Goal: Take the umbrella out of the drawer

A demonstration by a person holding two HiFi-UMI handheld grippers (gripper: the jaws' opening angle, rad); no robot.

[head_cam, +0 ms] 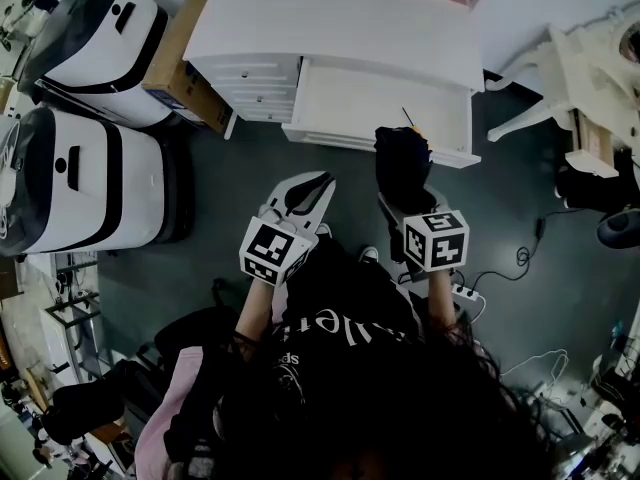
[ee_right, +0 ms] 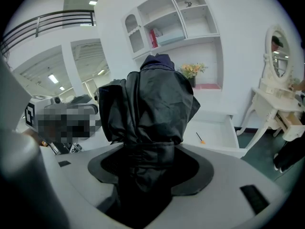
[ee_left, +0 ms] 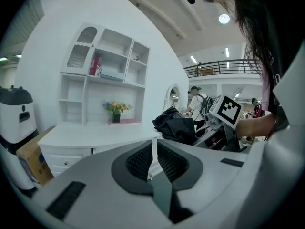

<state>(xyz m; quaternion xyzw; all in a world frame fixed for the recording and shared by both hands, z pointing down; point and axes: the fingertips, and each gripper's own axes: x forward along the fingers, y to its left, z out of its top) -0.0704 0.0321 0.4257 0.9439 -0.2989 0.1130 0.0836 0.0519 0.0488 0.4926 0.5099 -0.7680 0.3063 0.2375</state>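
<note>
A folded black umbrella (head_cam: pixel 402 166) stands upright, lifted in front of the open white drawer (head_cam: pixel 340 103) of the desk (head_cam: pixel 330 18). My right gripper (head_cam: pixel 408 206) is shut on its lower part. In the right gripper view the umbrella (ee_right: pixel 150 104) fills the space between the jaws of the right gripper (ee_right: pixel 147 152) and hides the pads. My left gripper (head_cam: pixel 312 190) hangs to its left over the dark floor, shut with nothing in it. The left gripper view shows the left gripper (ee_left: pixel 152 149) with its pads nearly together, and the umbrella (ee_left: pixel 174 125) beyond.
A thin stick with an orange tip (head_cam: pixel 408 118) lies in the drawer. Two white machines (head_cam: pixel 95 183) and a cardboard box (head_cam: pixel 185 58) stand at the left. A white chair (head_cam: pixel 575 68) is at the right, a power strip with cable (head_cam: pixel 467 294) on the floor.
</note>
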